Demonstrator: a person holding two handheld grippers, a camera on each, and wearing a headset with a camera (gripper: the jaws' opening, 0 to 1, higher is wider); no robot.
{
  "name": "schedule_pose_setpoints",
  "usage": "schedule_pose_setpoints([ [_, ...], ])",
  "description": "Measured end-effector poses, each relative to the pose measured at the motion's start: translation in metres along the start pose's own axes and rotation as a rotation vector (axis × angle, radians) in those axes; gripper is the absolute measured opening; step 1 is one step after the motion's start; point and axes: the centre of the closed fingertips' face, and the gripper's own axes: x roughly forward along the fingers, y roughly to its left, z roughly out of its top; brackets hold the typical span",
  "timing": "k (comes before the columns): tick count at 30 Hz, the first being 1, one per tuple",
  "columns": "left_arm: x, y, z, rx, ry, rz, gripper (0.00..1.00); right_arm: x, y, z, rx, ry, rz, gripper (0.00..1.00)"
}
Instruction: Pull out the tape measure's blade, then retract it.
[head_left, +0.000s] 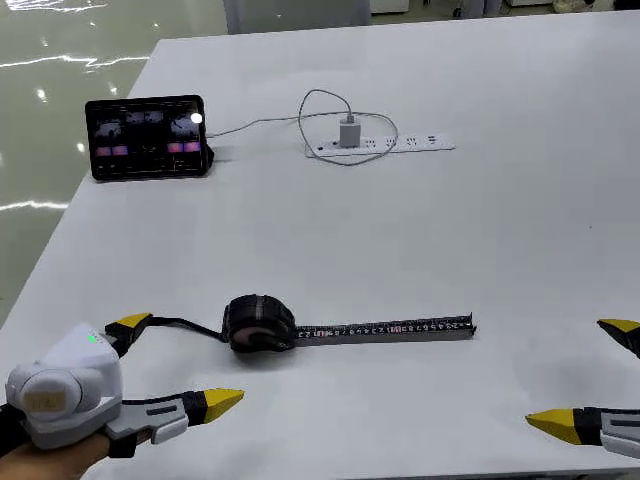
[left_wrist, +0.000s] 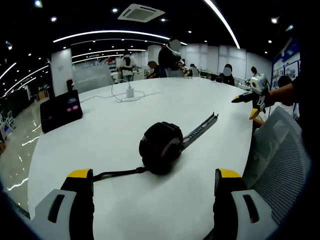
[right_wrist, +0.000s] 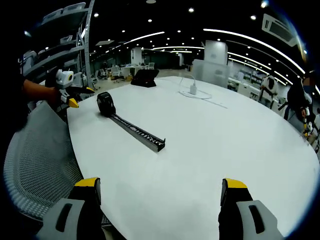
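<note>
Two tools, left gripper (head_left: 185, 359) and right gripper (head_left: 575, 372), are held spread, nothing gripped. One tape measure (head_left: 258, 323) is laid before the left, blade (head_left: 390, 329) extended rightward.

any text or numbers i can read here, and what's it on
Nothing can be quoted.
tape measure blade: printed numerals and tick marks, too small to read.
tape measure case: no legible label.
tablet: lit screen, too blurred to read.
power strip: no legible marking.
</note>
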Motion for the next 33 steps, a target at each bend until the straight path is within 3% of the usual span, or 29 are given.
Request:
schedule_pose_setpoints([
  [6,-0.002,0.001,-0.004,-0.023,0.004,0.012,0.99,-0.002,-0.001,-0.008,-0.011,0.032,0.006,0.99],
  [10,-0.003,-0.002,-0.009,-0.022,0.025,-0.002,0.99,-0.004,-0.003,-0.005,-0.023,0.019,0.006,0.99],
  [17,-0.004,-0.004,-0.007,-0.023,0.01,0.002,0.99,-0.004,-0.002,-0.007,-0.014,0.025,0.007,0.99],
  [20,-0.002,-0.004,-0.011,-0.014,0.027,0.008,0.99,-0.004,0.0,-0.007,-0.026,0.018,0.014,0.99],
  [24,-0.002,-0.003,-0.007,0.001,0.012,0.019,0.99,-0.004,0.001,-0.006,-0.023,0.022,0.019,0.99],
  [29,0.0,-0.001,-0.004,-0.023,0.0,0.029,0.99,-0.004,-0.004,-0.005,-0.028,0.026,0.022,0.99],
  [33,0.0,-0.003,-0.005,-0.021,0.012,0.025,0.99,-0.004,-0.005,-0.005,-0.029,0.031,0.026,0.99],
])
